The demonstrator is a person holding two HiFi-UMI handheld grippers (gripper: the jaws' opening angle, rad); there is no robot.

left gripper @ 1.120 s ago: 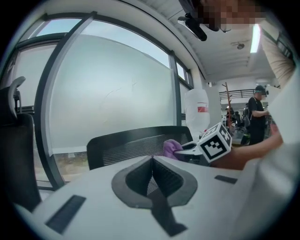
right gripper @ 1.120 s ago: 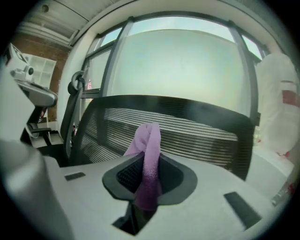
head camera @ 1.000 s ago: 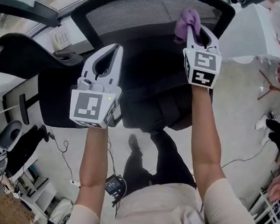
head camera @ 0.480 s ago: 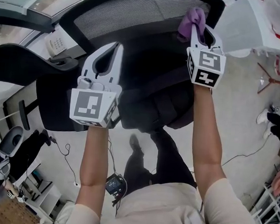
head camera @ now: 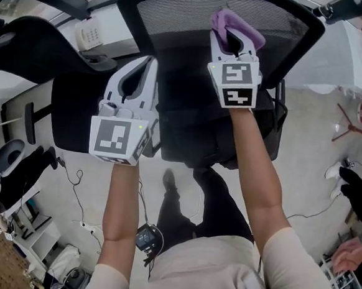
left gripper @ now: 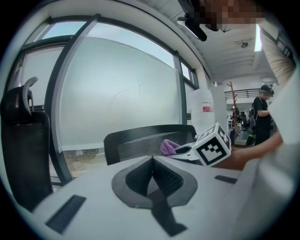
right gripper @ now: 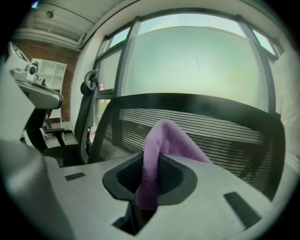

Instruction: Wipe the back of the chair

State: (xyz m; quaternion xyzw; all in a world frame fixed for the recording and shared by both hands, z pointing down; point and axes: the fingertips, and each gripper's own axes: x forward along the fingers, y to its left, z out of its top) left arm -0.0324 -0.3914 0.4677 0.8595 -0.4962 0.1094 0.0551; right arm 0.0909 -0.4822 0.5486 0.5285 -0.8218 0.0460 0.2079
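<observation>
The black chair's mesh back fills the top of the head view. My right gripper is shut on a purple cloth, which rests against the upper middle of the mesh. In the right gripper view the cloth sticks up from between the jaws, with the mesh back right behind it. My left gripper hangs lower and to the left, over the chair's seat, shut with nothing in it. Its own view shows the closed jaws, the chair back and the cloth.
A second black chair stands at the left, with a white telephone beside it. A white desk is at the right. Cables run over the floor. A person stands far off in the left gripper view.
My right gripper has moved left along the top of the chair back with the cloth, from the right corner towards the middle. The left gripper has stayed put.
</observation>
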